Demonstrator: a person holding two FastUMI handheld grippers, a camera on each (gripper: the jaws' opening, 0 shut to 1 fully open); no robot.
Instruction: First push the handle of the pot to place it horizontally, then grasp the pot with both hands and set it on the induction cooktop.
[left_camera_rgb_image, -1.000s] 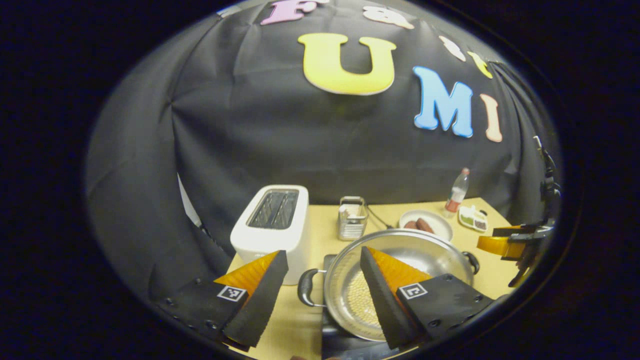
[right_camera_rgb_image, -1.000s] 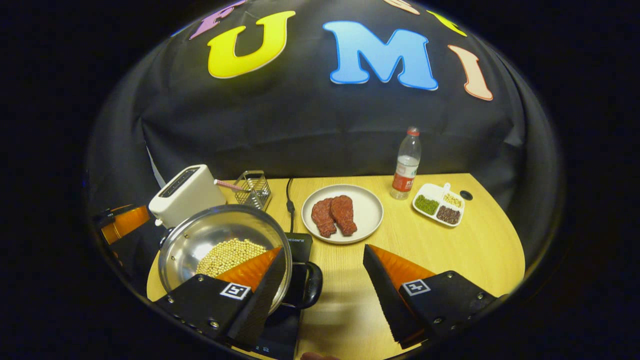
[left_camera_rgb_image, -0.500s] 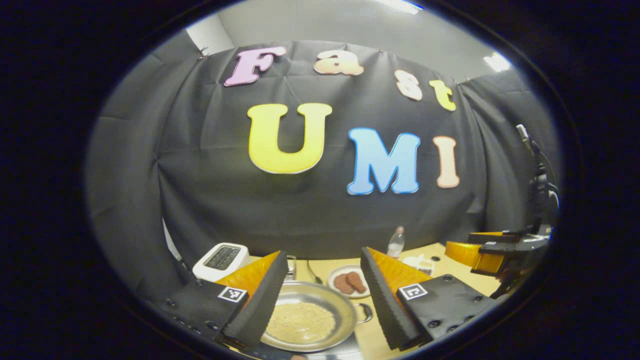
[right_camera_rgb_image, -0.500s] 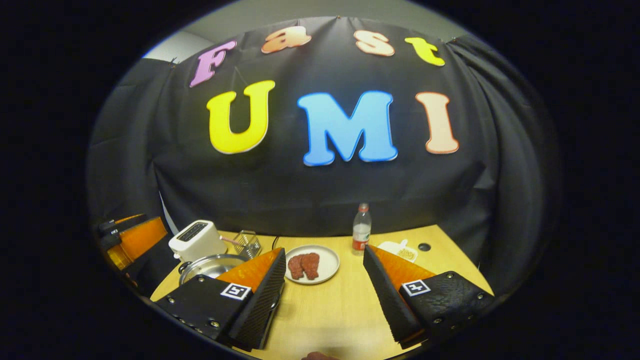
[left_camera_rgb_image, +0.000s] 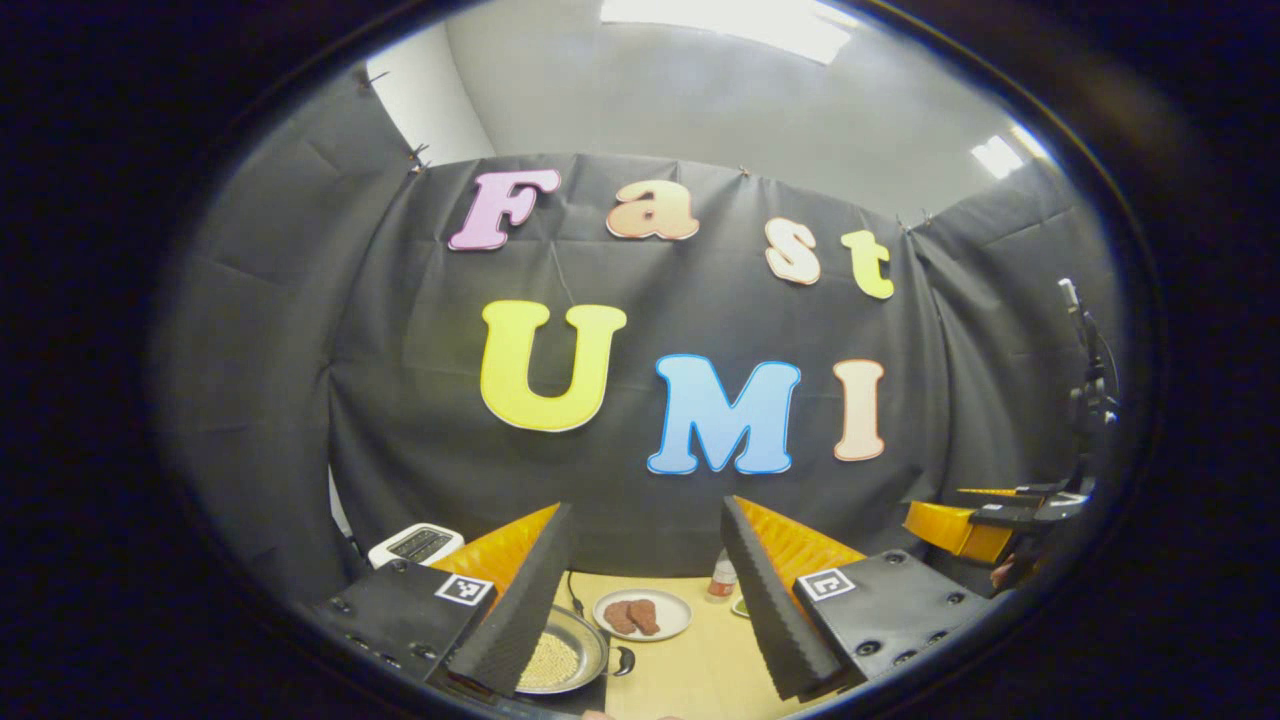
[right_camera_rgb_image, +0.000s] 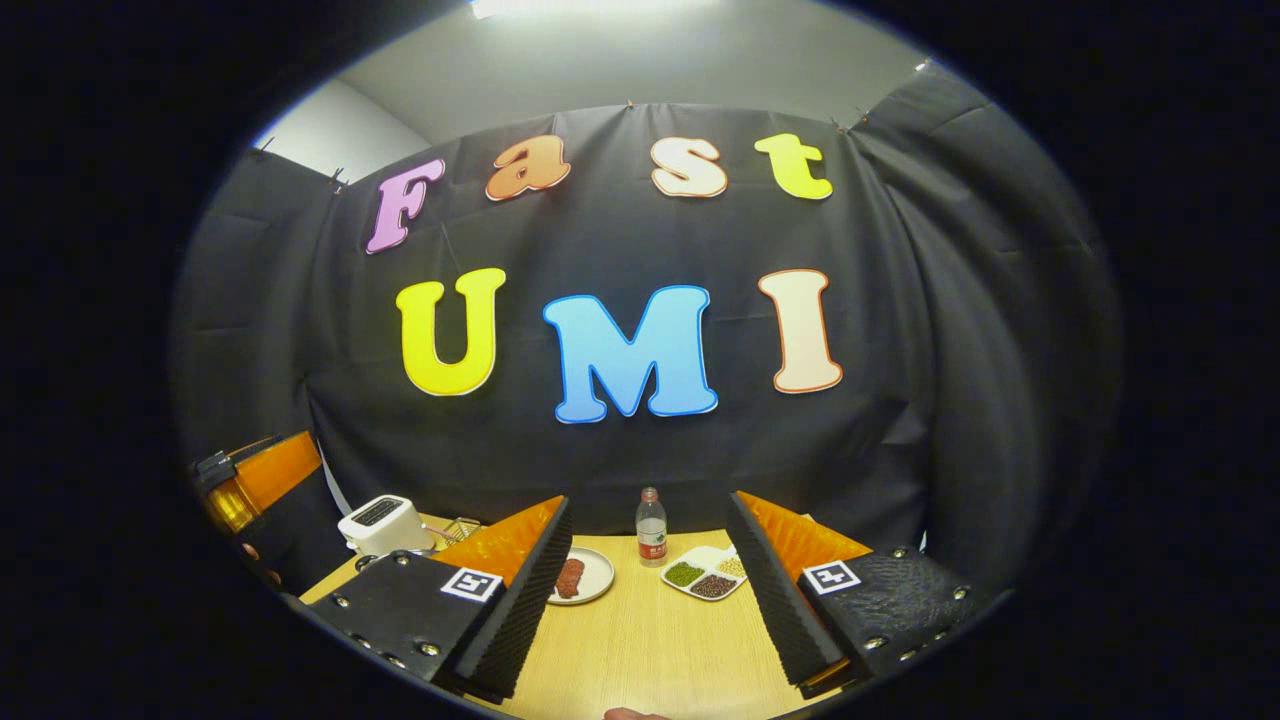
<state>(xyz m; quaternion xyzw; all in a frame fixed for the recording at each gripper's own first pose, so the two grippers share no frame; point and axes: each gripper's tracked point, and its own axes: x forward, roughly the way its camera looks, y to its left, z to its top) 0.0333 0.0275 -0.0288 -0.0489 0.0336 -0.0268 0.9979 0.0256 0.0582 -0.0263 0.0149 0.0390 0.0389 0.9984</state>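
Pot (left_camera_rgb_image: 560, 660) (left gripper view) with beans.

The right gripper (right_camera_rgb_image: 645, 600) hangs wide apart above the wooden table (right_camera_rgb_image: 640, 650) (bottle (right_camera_rgb_image: 651, 527) and divided dish (right_camera_rgb_image: 706, 576) beyond).

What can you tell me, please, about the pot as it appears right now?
In the left gripper view, the pot is a shallow, round, shiny metal pan holding a layer of small pale beans. A dark loop handle sticks out on its right side. It sits upright on a dark surface, low between the open left gripper fingers, whose left finger partly hides it. Nothing grips it.
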